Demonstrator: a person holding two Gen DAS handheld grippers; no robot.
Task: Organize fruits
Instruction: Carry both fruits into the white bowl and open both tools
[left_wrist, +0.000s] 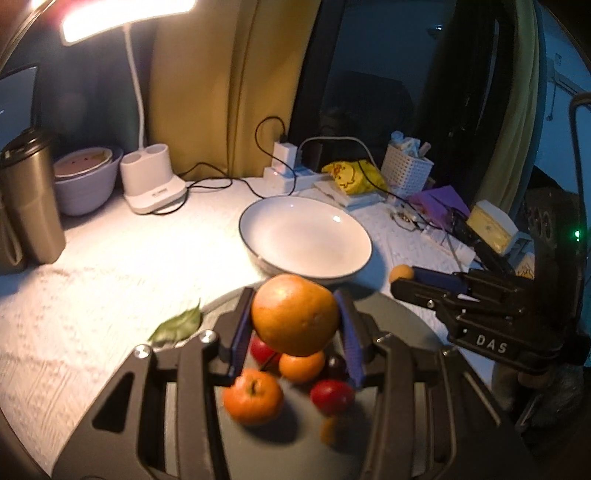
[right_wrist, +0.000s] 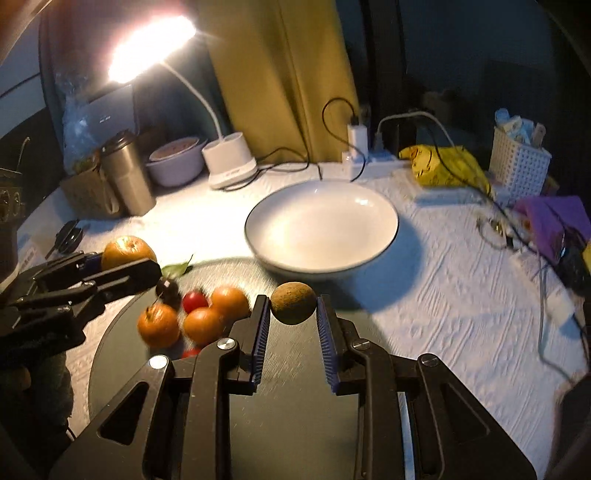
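Note:
My left gripper (left_wrist: 295, 317) is shut on a large orange (left_wrist: 294, 314) and holds it above a dark round plate (left_wrist: 399, 317). Under it on the plate lie small oranges (left_wrist: 253, 397), red fruits (left_wrist: 331, 396) and a dark one. My right gripper (right_wrist: 293, 308) is shut on a small brown round fruit (right_wrist: 293, 302) above the same plate (right_wrist: 295, 406). An empty white bowl (right_wrist: 321, 227) stands just beyond; it also shows in the left wrist view (left_wrist: 306, 236). The left gripper with its orange (right_wrist: 127, 253) shows at the left of the right wrist view.
A lit desk lamp (right_wrist: 229, 162), a metal tumbler (right_wrist: 127, 177) and a lilac bowl (right_wrist: 177, 162) stand at the back left. A power strip with cables (right_wrist: 369, 158), a yellow bag (right_wrist: 443, 166), a white basket (right_wrist: 519, 162) and purple clutter (right_wrist: 554, 218) lie at the back right. A green leaf (left_wrist: 177, 325) lies by the plate.

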